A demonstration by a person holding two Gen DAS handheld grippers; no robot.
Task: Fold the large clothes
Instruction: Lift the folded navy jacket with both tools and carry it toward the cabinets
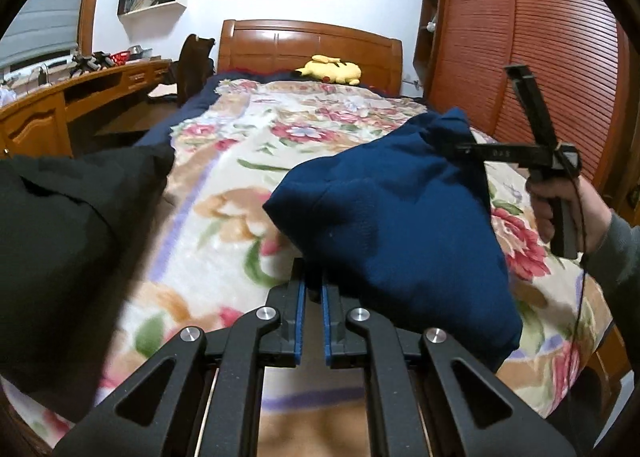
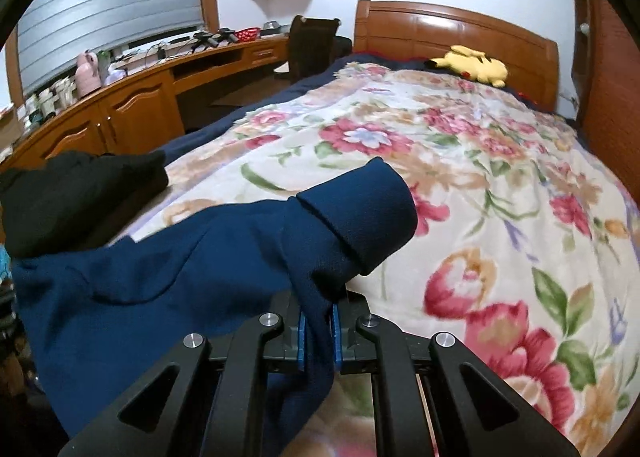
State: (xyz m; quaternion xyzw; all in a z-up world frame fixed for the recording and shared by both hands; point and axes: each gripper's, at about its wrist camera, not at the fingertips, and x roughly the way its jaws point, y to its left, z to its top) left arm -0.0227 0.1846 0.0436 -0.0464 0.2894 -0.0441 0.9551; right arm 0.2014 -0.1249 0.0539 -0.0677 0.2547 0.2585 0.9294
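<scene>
A navy blue sweater (image 1: 400,225) hangs lifted over the floral bedspread (image 1: 240,193). In the left wrist view my right gripper (image 1: 460,147) is shut on its upper corner near the cuff. In the right wrist view my right gripper (image 2: 319,331) pinches the sweater's (image 2: 168,277) sleeve fabric just behind the ribbed cuff (image 2: 360,205). My left gripper (image 1: 314,293) sits at the sweater's lower left edge, jaws nearly closed with a narrow gap, and nothing shows between the blue pads (image 1: 301,321).
A black garment (image 1: 60,225) lies bunched at the bed's left edge and also shows in the right wrist view (image 2: 80,185). A yellow plush toy (image 1: 332,69) rests by the wooden headboard (image 1: 308,41). A wooden desk (image 2: 132,97) runs along the left; a slatted wardrobe (image 1: 520,37) stands on the right.
</scene>
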